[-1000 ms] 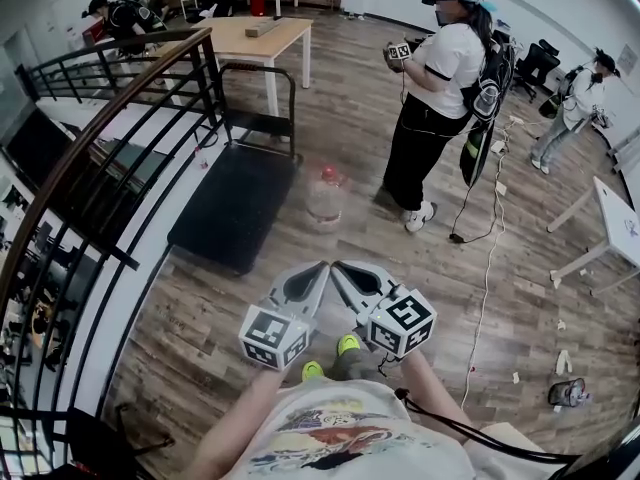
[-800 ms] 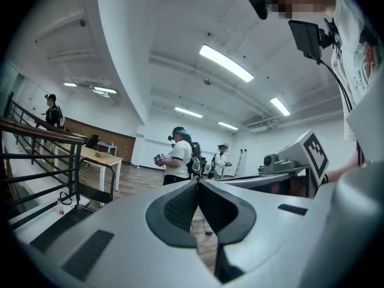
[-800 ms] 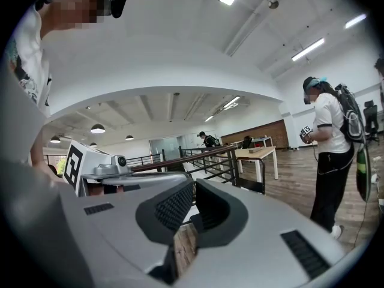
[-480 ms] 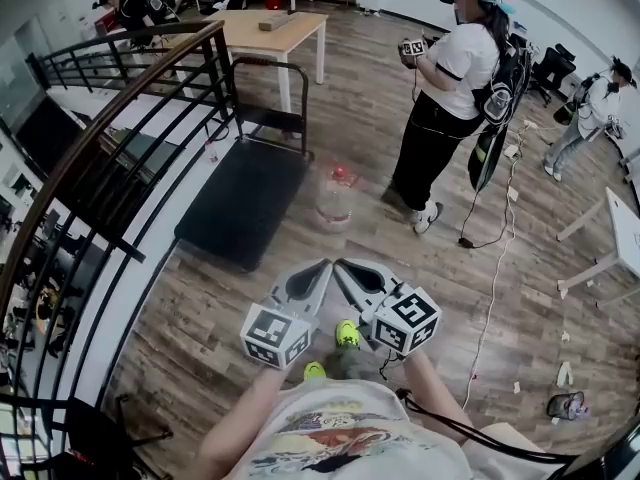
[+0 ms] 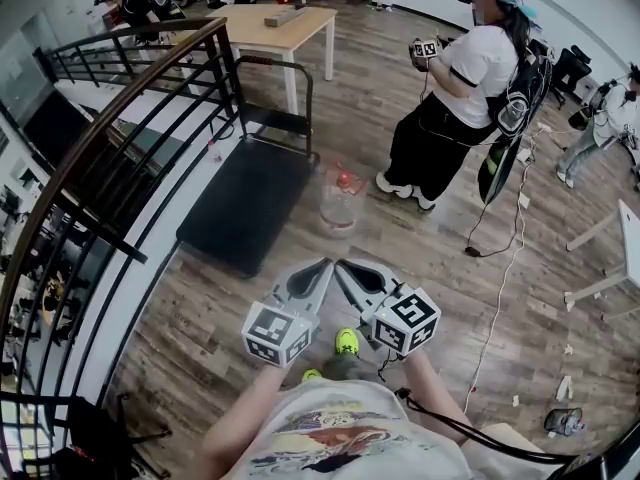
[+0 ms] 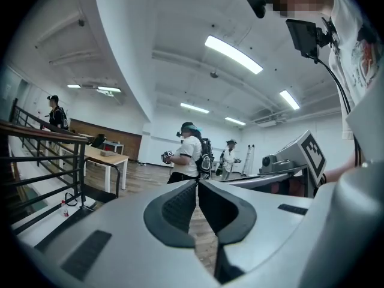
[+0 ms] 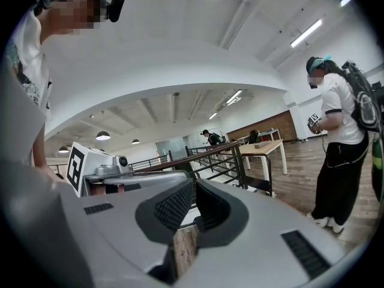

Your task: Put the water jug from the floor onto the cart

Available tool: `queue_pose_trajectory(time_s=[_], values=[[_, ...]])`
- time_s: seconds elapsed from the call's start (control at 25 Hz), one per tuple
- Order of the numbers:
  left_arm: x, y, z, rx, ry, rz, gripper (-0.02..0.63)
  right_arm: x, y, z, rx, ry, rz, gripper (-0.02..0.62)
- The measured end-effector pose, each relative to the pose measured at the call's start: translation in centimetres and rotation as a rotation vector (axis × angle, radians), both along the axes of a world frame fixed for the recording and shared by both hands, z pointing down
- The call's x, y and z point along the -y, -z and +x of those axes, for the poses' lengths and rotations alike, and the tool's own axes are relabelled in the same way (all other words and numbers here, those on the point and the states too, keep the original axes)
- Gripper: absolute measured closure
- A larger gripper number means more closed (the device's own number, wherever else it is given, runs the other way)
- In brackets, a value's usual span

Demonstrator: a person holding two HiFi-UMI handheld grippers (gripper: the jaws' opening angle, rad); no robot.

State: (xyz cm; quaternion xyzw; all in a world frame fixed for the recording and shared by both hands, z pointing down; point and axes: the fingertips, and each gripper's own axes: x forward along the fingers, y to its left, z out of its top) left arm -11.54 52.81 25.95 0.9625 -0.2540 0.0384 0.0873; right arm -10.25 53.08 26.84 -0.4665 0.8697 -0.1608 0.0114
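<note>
Wooden floor [image 5: 420, 268] carries the clear, red-capped water jug [image 5: 340, 203], upright just beside the black cart [image 5: 240, 208]. We hold our left gripper [image 5: 318, 268] and right gripper [image 5: 346, 268] short of it, jaws closed on nothing.

A: We log the water jug [image 5: 340, 206] as clear with a red cap, and the cart [image 5: 240, 208] deck as black.
B: Agreed. We note the left gripper [image 5: 323, 265] and right gripper [image 5: 340, 265] as pale grey, with black-and-white square patterns.
A: Floor [image 5: 190, 318]: grey-brown wood grain. Shoes [image 5: 346, 342]: neon yellow-green.
B: Railing [image 5: 110, 138]: black. Table [image 5: 285, 30]: light wood top, white legs.
</note>
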Motion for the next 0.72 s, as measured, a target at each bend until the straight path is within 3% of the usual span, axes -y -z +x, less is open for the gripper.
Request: queue_pose_trajectory(time_s=[0.72], values=[[9.8,-1.8,10.2,0.028,0.087,-0.001,0.594,9.8,-2.0,10.1,-0.053,0.075,-0.008,0.567]])
